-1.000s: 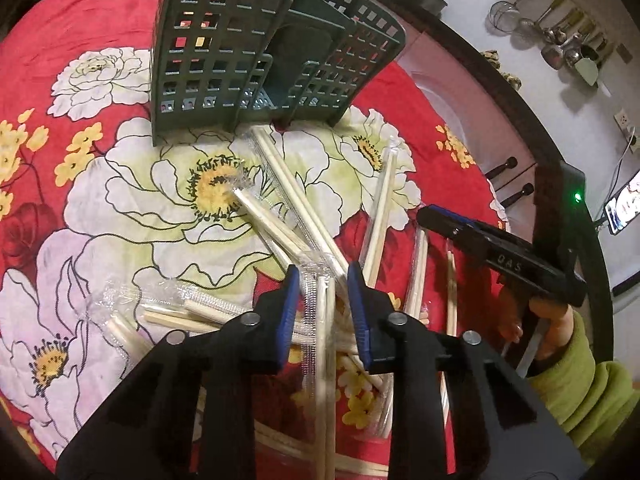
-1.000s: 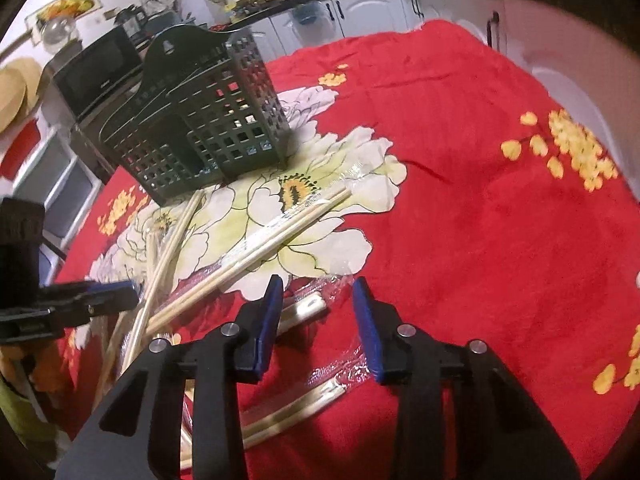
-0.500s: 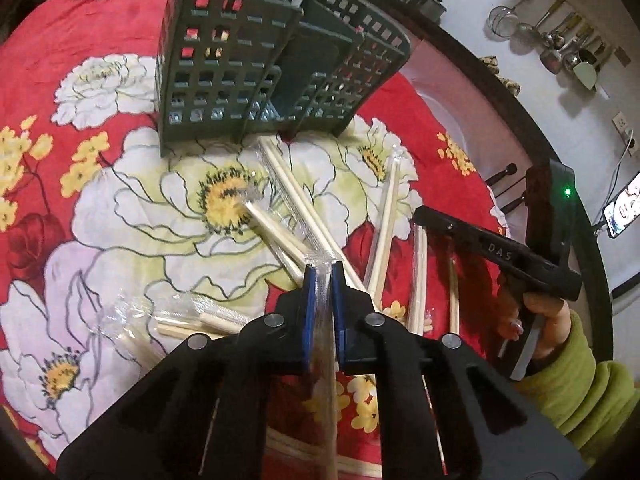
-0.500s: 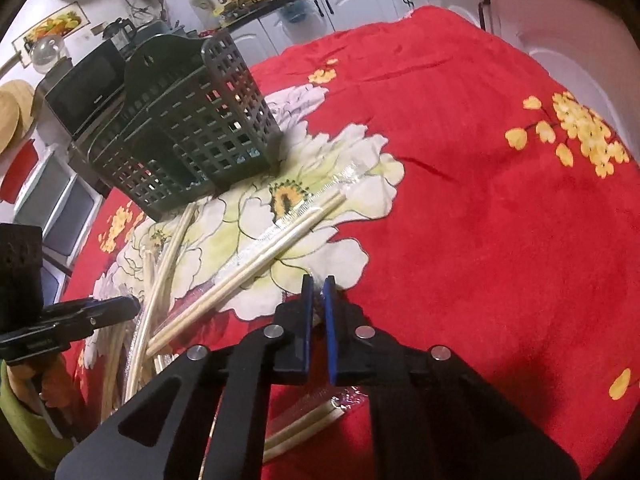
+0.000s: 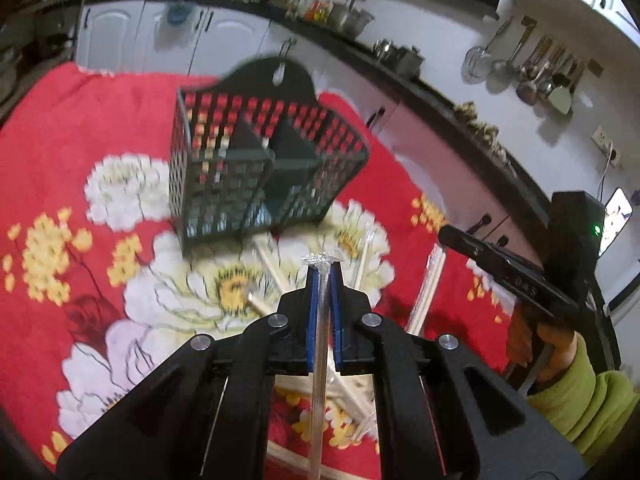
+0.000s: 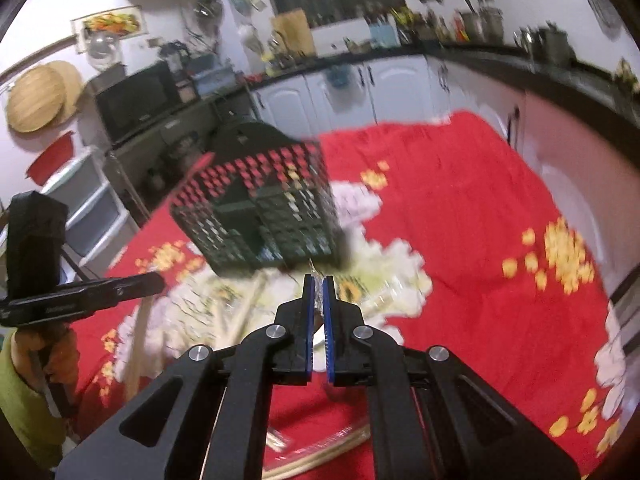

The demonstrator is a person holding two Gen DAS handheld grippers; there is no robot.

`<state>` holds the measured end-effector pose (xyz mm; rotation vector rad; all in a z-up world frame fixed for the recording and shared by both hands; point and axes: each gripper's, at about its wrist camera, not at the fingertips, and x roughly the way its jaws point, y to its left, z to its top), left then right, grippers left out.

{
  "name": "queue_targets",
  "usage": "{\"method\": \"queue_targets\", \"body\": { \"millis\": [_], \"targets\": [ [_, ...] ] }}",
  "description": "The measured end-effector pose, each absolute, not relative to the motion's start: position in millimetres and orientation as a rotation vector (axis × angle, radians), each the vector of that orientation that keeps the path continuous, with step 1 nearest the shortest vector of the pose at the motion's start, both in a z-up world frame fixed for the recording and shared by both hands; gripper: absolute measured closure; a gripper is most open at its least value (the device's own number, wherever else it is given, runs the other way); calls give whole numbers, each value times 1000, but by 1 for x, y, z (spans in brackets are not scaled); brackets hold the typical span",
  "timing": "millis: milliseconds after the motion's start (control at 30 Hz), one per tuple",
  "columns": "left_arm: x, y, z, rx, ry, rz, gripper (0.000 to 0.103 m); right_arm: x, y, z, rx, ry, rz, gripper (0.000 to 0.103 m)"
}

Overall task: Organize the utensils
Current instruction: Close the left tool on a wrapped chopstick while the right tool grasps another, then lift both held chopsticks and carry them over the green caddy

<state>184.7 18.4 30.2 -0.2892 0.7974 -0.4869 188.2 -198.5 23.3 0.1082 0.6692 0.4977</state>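
The clear-plastic-wrapped pair of wooden chopsticks (image 5: 320, 344) is clamped between the blue pads of the left gripper (image 5: 323, 280), long axis running along the fingers, crimped wrapper end poking out front; the lower end is cut off by the frame. The right gripper (image 6: 318, 292) is clenched on another crinkly wrapped pack (image 6: 319, 300), mostly hidden by the jaws. Both point down toward the blurry dark green lattice plastic utensil caddy (image 5: 256, 168) on the red floral tablecloth (image 5: 80, 128), loose packs (image 5: 424, 288) scattered below.
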Motion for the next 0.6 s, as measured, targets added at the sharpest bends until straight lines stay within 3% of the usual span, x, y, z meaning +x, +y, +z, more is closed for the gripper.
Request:
{"method": "queue_targets", "body": {
  "millis": [600],
  "targets": [
    [183, 14, 138, -251, 500, -494, 100, 165, -189, 105, 22, 448, 549, 99]
  ]
}}
